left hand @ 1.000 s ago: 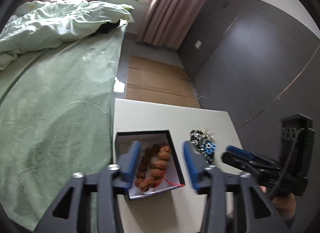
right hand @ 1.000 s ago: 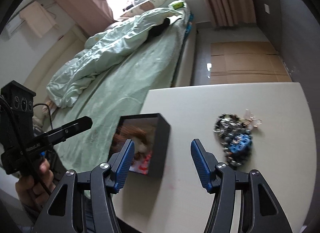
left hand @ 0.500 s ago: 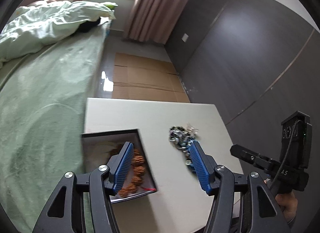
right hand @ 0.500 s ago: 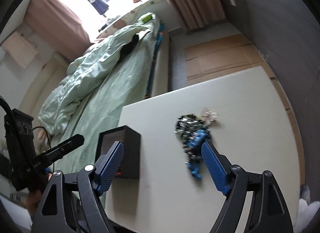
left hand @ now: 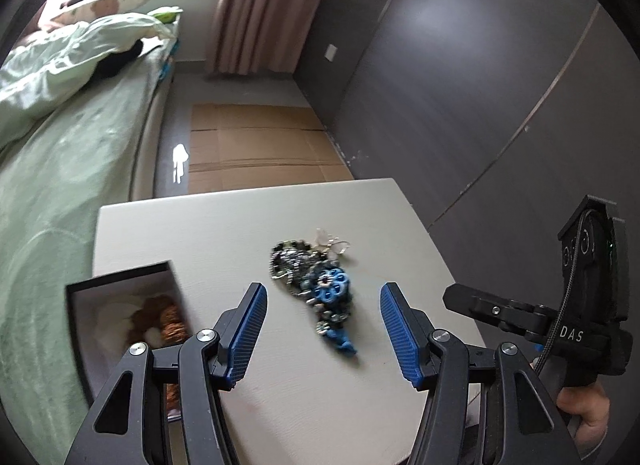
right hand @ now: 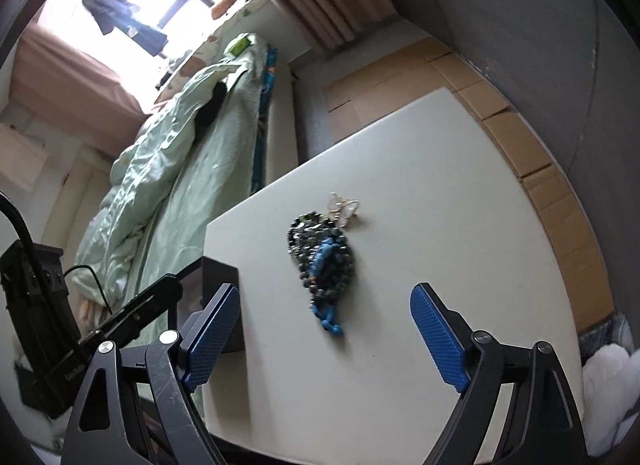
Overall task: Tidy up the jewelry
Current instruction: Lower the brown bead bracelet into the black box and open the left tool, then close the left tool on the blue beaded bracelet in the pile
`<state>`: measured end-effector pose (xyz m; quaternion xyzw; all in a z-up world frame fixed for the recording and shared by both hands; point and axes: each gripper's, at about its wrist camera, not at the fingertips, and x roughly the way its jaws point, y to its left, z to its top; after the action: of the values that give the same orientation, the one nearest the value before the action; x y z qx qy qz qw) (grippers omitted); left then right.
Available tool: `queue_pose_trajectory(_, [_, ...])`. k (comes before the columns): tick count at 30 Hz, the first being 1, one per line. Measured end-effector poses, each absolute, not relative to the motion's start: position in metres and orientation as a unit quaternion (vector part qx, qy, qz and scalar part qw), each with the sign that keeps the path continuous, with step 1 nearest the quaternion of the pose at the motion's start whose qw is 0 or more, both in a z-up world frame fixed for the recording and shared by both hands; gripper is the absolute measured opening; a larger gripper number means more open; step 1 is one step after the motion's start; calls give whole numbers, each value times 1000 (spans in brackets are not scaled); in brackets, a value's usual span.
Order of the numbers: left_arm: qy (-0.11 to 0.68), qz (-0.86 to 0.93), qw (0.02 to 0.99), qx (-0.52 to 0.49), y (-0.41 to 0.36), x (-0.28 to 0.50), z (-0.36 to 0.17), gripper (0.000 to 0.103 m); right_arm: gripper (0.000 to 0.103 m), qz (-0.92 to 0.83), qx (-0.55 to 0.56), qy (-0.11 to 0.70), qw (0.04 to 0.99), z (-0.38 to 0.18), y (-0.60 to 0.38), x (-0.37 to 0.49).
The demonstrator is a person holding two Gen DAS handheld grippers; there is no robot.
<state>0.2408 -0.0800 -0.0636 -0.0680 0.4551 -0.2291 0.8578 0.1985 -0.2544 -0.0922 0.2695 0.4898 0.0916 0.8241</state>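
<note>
in the left wrist view the black box [left hand: 120, 285] is partly covered by the left gripper [left hand: 322, 329], and its near corner is hidden behind the gripper's frame; the brown beads [left hand: 168, 319] inside are blurred, so single beads cannot be told apart. in the right wrist view only a dark side wall of the box is seen, its inside hidden. the jewelry pile [left hand: 316, 281] is smeared by motion, and its strands cannot be separated. the right gripper's fingertips are cut off behind the left gripper's frame.
</note>
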Motion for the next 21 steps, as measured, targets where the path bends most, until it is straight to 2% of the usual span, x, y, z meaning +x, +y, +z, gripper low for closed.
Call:
queue_pose_trajectory(11, [471,-238,849,-14,-126,255,-100,57,87,57,289,485,823,-105,-281,203])
queue_pose_trajectory(19, [483,-234,843,23,-149,266,-128,43,87,44,300,483,821,-109,-294,207])
queue_pose_trajectory(21, [488,-233,841,26,-153,269,-135,42,86,44,301,483,821,-109,-295,208])
